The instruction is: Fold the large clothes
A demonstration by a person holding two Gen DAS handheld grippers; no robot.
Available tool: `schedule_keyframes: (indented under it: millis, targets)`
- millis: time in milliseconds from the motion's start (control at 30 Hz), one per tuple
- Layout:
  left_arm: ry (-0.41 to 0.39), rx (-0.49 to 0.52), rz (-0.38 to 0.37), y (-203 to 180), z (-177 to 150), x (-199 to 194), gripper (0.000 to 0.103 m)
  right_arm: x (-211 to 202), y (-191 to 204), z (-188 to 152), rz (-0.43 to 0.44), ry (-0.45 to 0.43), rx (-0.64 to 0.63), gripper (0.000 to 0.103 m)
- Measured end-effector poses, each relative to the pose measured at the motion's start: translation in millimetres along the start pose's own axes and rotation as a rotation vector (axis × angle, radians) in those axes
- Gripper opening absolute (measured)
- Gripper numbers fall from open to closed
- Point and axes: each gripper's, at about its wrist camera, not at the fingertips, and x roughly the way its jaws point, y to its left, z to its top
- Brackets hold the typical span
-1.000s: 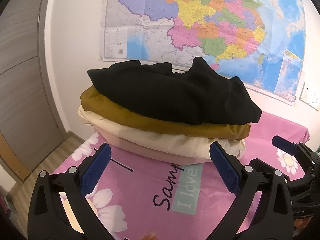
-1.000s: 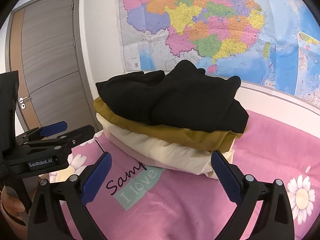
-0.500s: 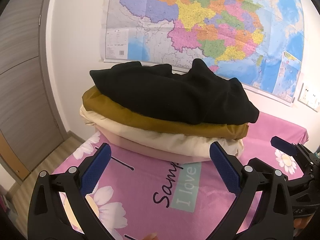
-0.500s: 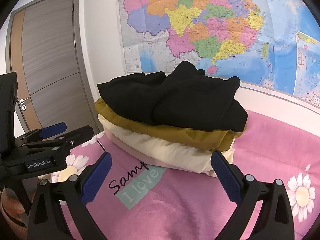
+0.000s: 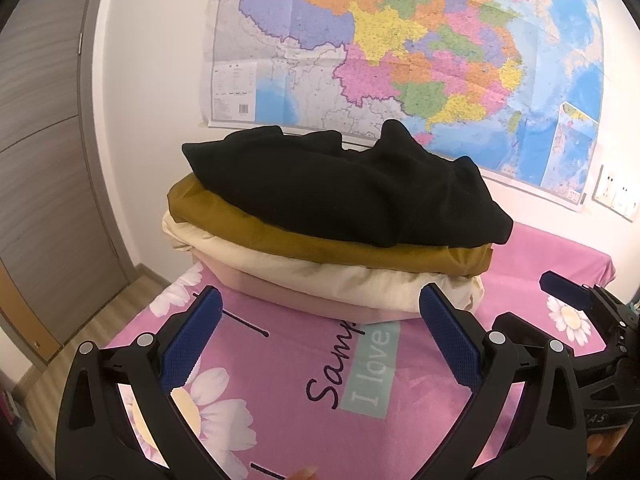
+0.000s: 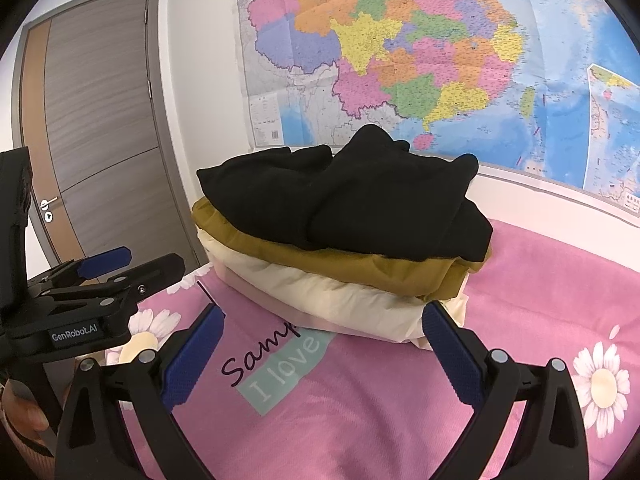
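Because you hold nothing yet, your left gripper [image 5: 320,344] and right gripper [image 6: 322,354] stand wide open, aimed at the folded clothes stack [image 5: 332,236] at twelve o'clock on the pink bedsheet [image 5: 400,420].

4 folded garments [image 5: 332,240] stacked on bed [image 5: 540,256]; map [image 5: 400,48] on wall behind stack.

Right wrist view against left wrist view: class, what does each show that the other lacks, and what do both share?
Only the right wrist view shows the door handle and the left gripper from the side. Only the left wrist view shows the wall sockets, the wooden floor and the right gripper. Both share the map, the pink sheet and the stack: black garment on mustard, then cream.
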Motion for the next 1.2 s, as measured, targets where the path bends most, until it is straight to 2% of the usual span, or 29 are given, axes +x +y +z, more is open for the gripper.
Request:
schedule_keyframes:
  millis: [1200]
  targets:
    - [0.005, 0.014, -0.013, -7.0, -9.1, -10.6, 0.097, -13.6, -2.0, -12.7, -0.002, -0.004, 0.034, 0.097]
